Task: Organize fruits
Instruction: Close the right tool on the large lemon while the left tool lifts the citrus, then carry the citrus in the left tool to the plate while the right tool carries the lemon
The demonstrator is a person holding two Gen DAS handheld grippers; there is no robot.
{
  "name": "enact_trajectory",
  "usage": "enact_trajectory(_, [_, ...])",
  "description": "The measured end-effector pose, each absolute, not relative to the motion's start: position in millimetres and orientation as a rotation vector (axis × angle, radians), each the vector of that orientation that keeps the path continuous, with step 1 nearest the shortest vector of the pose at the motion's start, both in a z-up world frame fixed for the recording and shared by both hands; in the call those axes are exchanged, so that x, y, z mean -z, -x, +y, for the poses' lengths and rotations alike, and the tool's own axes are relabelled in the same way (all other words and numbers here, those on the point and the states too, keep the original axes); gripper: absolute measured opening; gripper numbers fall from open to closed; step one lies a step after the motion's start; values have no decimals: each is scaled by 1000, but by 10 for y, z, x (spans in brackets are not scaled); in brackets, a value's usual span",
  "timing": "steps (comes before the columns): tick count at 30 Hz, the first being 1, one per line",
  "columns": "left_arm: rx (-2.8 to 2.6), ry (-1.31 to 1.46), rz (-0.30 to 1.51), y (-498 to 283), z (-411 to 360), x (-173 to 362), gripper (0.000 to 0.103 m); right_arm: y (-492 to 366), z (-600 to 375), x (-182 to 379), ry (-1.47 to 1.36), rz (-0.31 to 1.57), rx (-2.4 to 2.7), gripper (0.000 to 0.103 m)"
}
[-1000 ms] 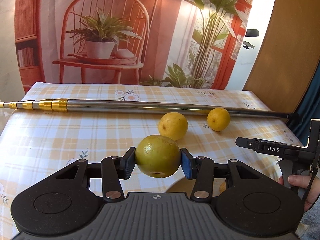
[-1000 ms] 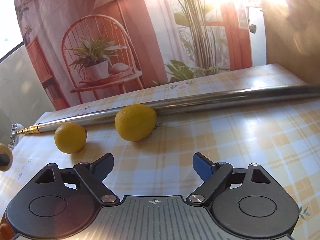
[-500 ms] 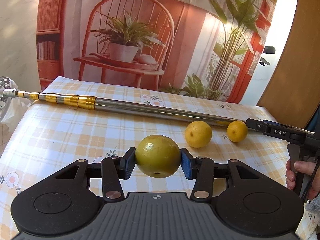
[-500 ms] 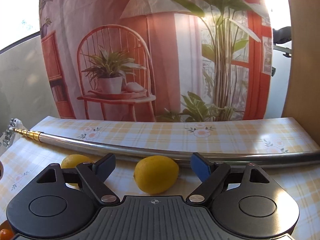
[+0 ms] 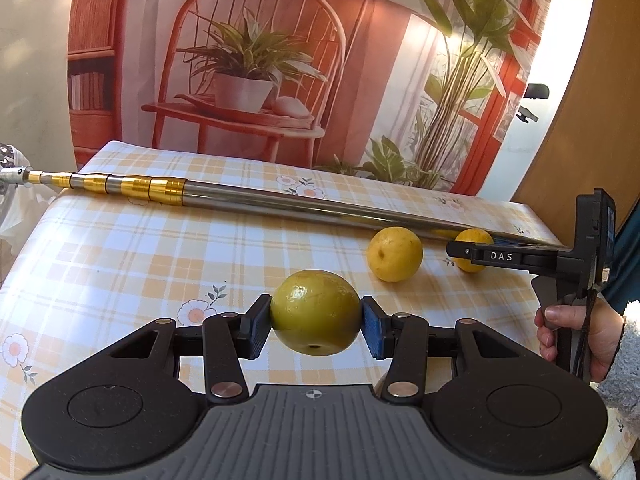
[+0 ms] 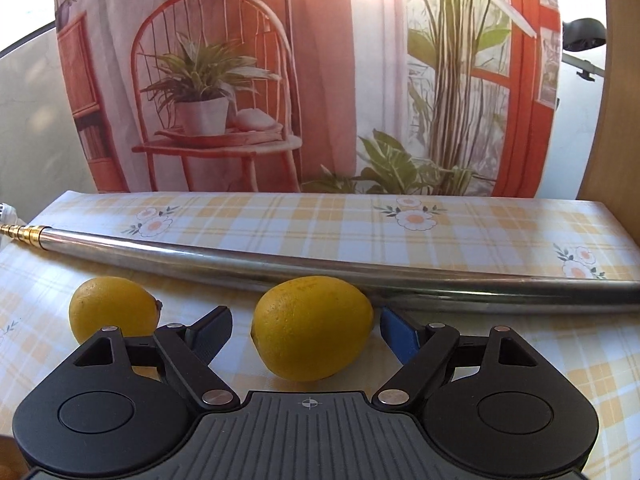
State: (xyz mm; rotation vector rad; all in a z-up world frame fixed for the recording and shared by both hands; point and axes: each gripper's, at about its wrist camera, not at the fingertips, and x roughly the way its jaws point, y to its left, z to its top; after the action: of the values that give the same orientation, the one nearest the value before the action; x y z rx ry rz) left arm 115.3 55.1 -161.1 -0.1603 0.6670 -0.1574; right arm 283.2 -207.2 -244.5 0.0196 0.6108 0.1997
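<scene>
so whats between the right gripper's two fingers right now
A yellow lemon sits between the open fingers of the right gripper, resting on the checked tablecloth just in front of the metal pole. The right wrist view shows this.

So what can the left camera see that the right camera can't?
Only the left wrist view shows the greenish fruit clamped in the left gripper, and the person's hand holding the other tool. Only the right wrist view shows the right gripper open around the nearer lemon. Both show two yellow lemons, the metal pole and the checked tablecloth.
</scene>
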Motion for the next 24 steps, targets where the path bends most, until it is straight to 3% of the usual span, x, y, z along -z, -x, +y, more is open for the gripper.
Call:
enact_trajectory(3, [162,159,674,-1154,545,1622,50,-2864,-2062,2475,-5,629,-178,60])
enact_trajectory(24, [264,96,691,-1087,363,1593,50,-2182,-2293,2165,-130,568,-236,59])
